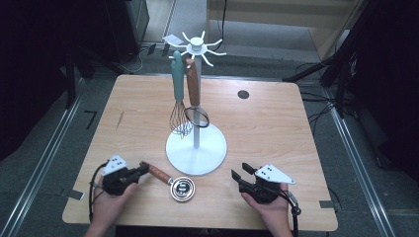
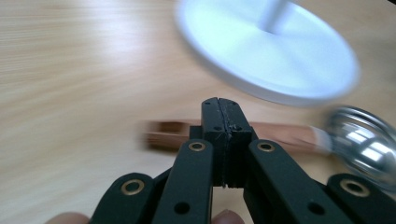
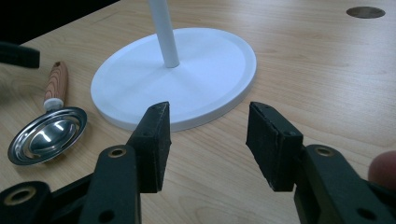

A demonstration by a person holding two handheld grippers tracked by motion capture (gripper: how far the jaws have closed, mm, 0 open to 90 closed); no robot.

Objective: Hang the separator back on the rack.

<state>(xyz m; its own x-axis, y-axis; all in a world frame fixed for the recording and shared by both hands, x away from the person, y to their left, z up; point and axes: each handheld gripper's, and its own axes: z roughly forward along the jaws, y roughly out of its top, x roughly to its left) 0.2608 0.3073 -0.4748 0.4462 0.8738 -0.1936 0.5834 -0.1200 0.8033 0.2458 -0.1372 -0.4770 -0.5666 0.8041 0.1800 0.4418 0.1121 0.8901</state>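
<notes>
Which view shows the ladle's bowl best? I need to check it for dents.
The right gripper view: the ladle bowl is sharp, with its hollow facing the camera. The high view shows it small from above; the left gripper view blurs it at the edge.

Both my grippers are black linkage builds: left gripper (image 1: 141,170), right gripper (image 1: 240,176). Each carries a grey three-cornered plate on top with small dark dots. Brass-ringed pivot pins sit at the link joints, with plain screw holes below them. Rectangular black pads (image 3: 152,144) at the tips, small screws on the pad faces. Black cable trails off the back of each. No sleeves on my forearms.
</notes>
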